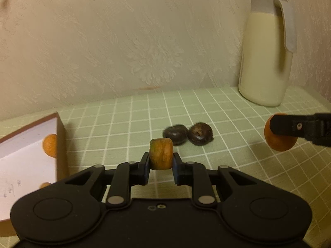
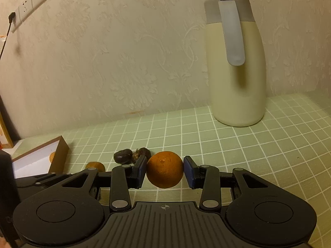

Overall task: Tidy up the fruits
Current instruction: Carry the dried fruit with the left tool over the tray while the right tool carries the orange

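My left gripper (image 1: 161,159) is shut on a small orange fruit (image 1: 161,154), squeezed between its pads and lifted above the green checked cloth (image 1: 217,111). The same fruit (image 2: 95,165) shows at the lower left of the right wrist view. My right gripper (image 2: 164,165) is shut on a larger round orange (image 2: 164,169); this orange (image 1: 279,136) also appears at the right edge of the left wrist view. Two dark fruits (image 1: 175,134) (image 1: 200,134) lie side by side on the cloth between both grippers. On the left, an open brown box (image 1: 61,144) with a white inside holds an orange fruit (image 1: 49,147).
A tall cream jug (image 2: 233,62) with a grey lid and handle stands at the back right against the patterned wall. A second orange shape (image 1: 44,185) peeks out low in the box. Wall sockets (image 2: 31,4) with a plugged cable sit at the upper left.
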Demonstrator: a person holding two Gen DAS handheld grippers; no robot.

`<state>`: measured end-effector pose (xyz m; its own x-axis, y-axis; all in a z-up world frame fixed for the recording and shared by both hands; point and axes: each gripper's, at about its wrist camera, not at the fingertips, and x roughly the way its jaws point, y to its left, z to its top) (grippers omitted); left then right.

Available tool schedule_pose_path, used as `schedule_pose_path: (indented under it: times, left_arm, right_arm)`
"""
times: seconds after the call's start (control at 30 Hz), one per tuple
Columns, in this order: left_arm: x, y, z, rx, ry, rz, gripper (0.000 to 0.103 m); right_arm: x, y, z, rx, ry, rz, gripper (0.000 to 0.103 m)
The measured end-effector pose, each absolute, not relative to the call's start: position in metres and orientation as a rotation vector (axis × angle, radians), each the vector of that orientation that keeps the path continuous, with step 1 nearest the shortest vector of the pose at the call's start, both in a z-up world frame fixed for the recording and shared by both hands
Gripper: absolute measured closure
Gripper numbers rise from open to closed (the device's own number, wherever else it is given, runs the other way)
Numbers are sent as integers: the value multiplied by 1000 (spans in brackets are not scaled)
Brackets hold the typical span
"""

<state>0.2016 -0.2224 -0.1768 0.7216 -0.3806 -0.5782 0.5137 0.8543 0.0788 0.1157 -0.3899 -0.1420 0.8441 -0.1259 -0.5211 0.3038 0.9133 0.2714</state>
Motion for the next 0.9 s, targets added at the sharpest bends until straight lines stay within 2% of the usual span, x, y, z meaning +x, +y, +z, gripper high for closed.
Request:
schedule_pose_path:
  times: [0.5,0.9]
  left_arm:
    - [203,-126,-130,169,490,-339,91]
    - [214,-24,-127,125,505,-121,91]
  right_arm:
    - [149,-325,-116,317,462,-110,64]
    - [187,-235,-115,268,473,62,64]
